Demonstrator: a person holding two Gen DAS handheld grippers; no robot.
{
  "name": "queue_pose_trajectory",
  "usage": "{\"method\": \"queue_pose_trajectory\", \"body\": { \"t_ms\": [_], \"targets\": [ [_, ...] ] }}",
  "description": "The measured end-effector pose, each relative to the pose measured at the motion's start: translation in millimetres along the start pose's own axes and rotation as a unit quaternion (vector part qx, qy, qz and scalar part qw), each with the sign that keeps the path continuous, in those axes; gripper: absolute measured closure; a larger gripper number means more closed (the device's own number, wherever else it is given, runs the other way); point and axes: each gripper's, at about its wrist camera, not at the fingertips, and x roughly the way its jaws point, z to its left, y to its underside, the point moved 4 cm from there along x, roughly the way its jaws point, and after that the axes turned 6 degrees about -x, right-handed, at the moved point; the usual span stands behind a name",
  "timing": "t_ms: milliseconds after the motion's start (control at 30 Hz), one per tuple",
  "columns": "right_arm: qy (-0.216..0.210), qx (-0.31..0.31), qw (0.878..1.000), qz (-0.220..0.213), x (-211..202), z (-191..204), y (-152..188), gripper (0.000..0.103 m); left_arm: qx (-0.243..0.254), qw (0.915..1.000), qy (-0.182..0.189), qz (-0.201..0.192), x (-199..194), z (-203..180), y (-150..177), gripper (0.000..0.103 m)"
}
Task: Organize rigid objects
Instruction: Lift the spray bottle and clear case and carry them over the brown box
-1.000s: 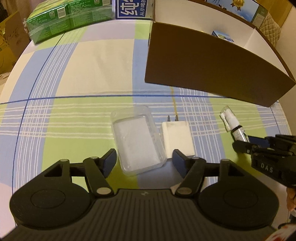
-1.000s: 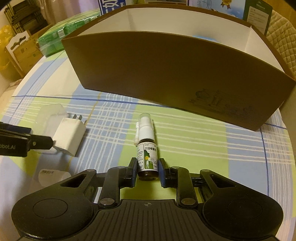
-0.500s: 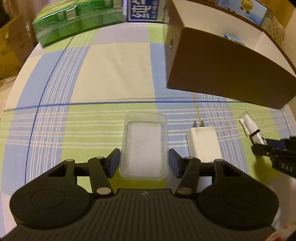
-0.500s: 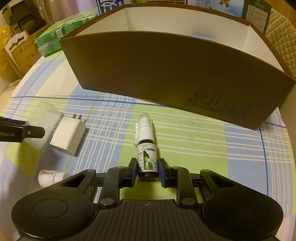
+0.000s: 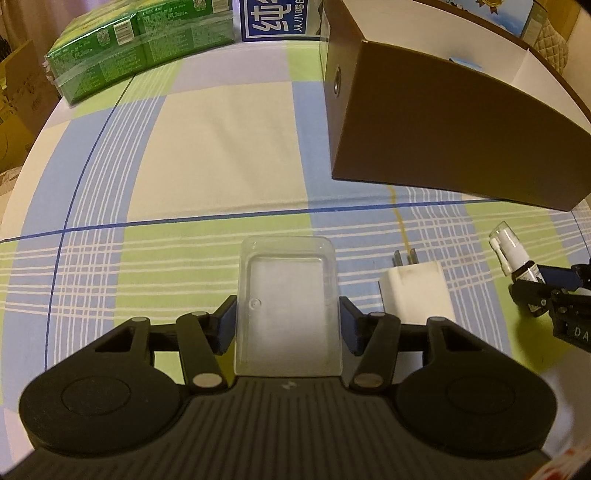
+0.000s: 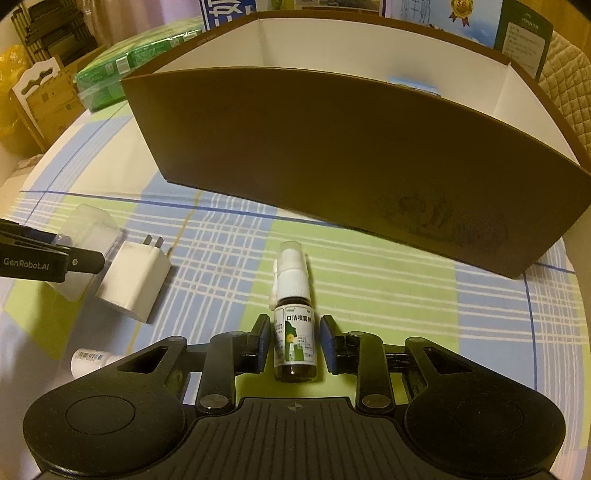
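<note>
A clear plastic box lies on the checked tablecloth between the pads of my left gripper. The jaws are closing and both pads touch its sides. Right of it lies a white plug charger. In the right wrist view a small brown spray bottle with a white nozzle lies flat between the pads of my right gripper. Those jaws are opening, with a slim gap on each side of the bottle. A big brown cardboard box, white inside, stands just behind.
A small white bottle lies at the near left of the right wrist view. Green wrapped packs and a blue carton stand at the table's far edge. The table edge curves off at the left.
My left gripper slid left from the charger until the clear box sat squarely between its pads, and its jaws narrowed onto it. The right gripper's pads have drawn away from the spray bottle.
</note>
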Motion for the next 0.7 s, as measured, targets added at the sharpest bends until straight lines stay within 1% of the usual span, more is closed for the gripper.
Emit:
{"method": "queue_pose_trajectory", "body": {
  "t_ms": [433, 467, 500, 700],
  "targets": [
    [0.011, -0.026, 1.0, 0.004, 4.7, 3.4, -2.5, 0.077, 0.006, 1.0, 0.0, 0.002, -3.4, -4.0, 4.1, 0.051],
    [0.011, -0.026, 1.0, 0.004, 5.0, 3.0, -2.6, 0.078, 0.006, 1.0, 0.0, 0.003, -3.5, -4.3, 4.3, 0.051],
    [0.011, -0.026, 1.0, 0.004, 5.1, 2.5, -2.8, 0.082, 0.006, 1.0, 0.0, 0.003, -4.0, -5.0, 5.1, 0.051],
    [0.007, -0.026, 1.0, 0.007, 4.6, 2.1, -2.4, 0.083, 0.009, 0.9999, 0.003, 0.007, -7.7, -8.0, 9.9, 0.052]
  ]
}}
